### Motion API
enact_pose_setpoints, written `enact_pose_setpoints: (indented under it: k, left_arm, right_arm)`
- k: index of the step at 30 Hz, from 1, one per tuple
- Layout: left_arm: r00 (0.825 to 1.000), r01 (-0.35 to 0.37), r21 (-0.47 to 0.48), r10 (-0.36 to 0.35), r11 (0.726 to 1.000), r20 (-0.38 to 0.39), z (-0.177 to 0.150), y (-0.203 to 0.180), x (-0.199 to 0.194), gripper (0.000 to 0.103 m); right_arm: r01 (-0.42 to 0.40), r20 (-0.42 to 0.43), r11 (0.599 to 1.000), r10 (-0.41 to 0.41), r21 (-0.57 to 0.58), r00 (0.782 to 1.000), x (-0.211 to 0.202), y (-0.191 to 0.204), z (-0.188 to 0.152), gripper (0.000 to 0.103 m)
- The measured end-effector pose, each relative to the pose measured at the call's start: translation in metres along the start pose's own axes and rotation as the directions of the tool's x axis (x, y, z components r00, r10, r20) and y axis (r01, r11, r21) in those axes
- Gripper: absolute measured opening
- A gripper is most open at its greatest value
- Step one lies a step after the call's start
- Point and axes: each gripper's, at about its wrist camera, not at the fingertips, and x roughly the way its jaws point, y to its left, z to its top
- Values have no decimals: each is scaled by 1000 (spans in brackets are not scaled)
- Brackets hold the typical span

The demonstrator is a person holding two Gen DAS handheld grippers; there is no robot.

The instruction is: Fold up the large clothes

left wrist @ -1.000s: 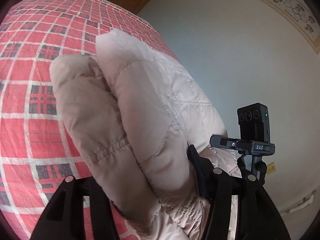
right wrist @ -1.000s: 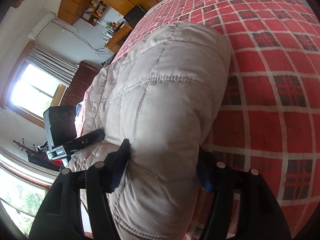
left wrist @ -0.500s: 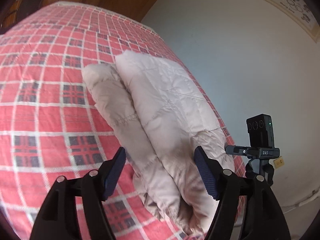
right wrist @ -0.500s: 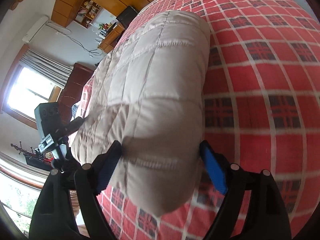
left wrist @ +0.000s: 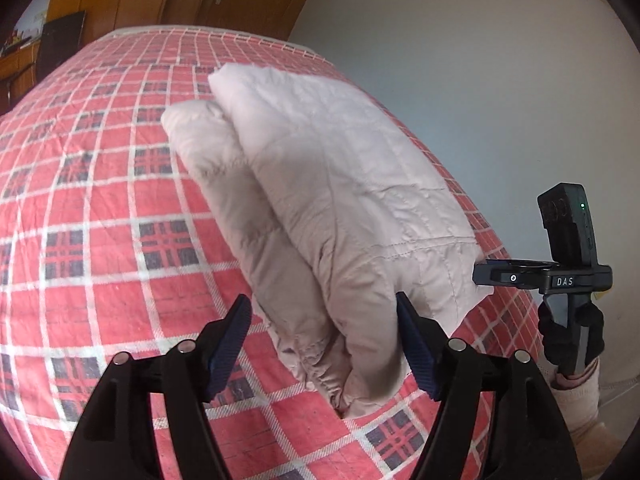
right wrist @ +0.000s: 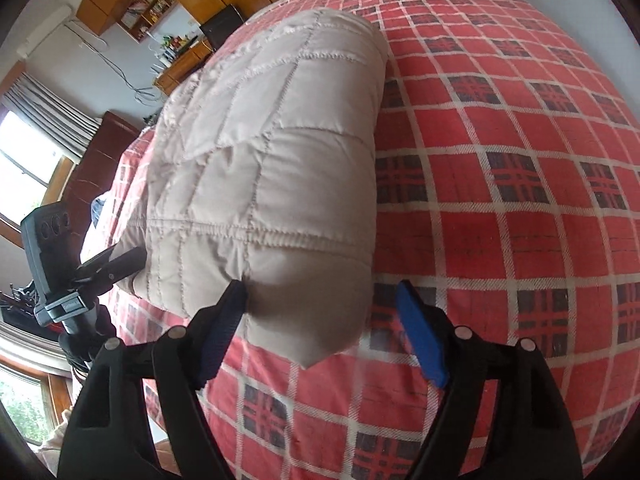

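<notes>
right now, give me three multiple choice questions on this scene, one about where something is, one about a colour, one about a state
1. Where does the folded jacket lie?
A. on the bed
B. on the floor
C. on a chair

2. What colour is the bedcover?
A. plain blue
B. red plaid with white lines
C. green stripes

3. How do the left gripper and right gripper stand?
A. both shut on the jacket
B. one shut, one open
C. both open, holding nothing

Answers:
1 A: the jacket rests on the bedcover in both views.
2 B: red squares, white lines and dark checks surround the jacket.
3 C: in each view the fingers are spread wide, with the jacket's near end lying loose between them.
</notes>
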Motion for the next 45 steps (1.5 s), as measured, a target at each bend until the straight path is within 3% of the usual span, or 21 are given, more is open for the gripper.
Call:
enact_pose_setpoints:
  k: [8, 10, 12, 14, 23, 27, 31, 34, 39, 43, 45]
  left_arm:
    - [1000, -12, -8, 11, 1000, -13, -5, 7, 7, 75]
    - [999, -35, 9, 35, 999, -1, -5, 0, -2, 75]
    - [996, -84, 34, 84, 996, 15, -3, -9, -11, 78]
    - [990, -139, 54, 138, 989, 31, -5, -19, -20, 86]
    - [962, -257, 11, 255, 966, 98, -23, -37, -49, 93]
    - [953, -281, -34, 283, 959, 107, -29, -36, -59, 94]
    - [931, -351, -36, 353, 936, 90, -34, -39, -60, 96]
    - [929, -357, -49, 360, 933, 86, -38, -40, -62, 96]
    - [892, -440, -22, 440, 898, 106, -45, -51, -65, 98]
    - [904, -413, -34, 414, 910, 109, -50, -53, -69, 98]
    - [900, -420, -37, 421, 907, 115, -51, -54, -71, 98]
  right_arm:
    - [8, 11, 1000, -8, 6, 1000, 10, 1, -6, 77]
    - [30, 37, 1000, -30, -4, 999, 3, 7, -5, 80]
    - [74, 63, 997, -73, -17, 995, -6, 15, -10, 93]
    - [106, 89, 994, -103, -28, 991, -12, 20, -15, 93]
    - [272, 170, 961, -259, -58, 951, -27, 52, -36, 95]
    - [296, 188, 952, -279, -74, 942, -29, 65, -41, 97]
    - [332, 207, 939, -308, -90, 929, -30, 76, -45, 98]
    - [353, 225, 930, -325, -100, 919, -35, 87, -51, 99]
    - [351, 219, 931, -324, -97, 920, -32, 91, -53, 100]
    - [392, 218, 914, -365, -101, 905, -31, 94, -54, 100]
    - [406, 217, 909, -379, -96, 900, -31, 95, -55, 100]
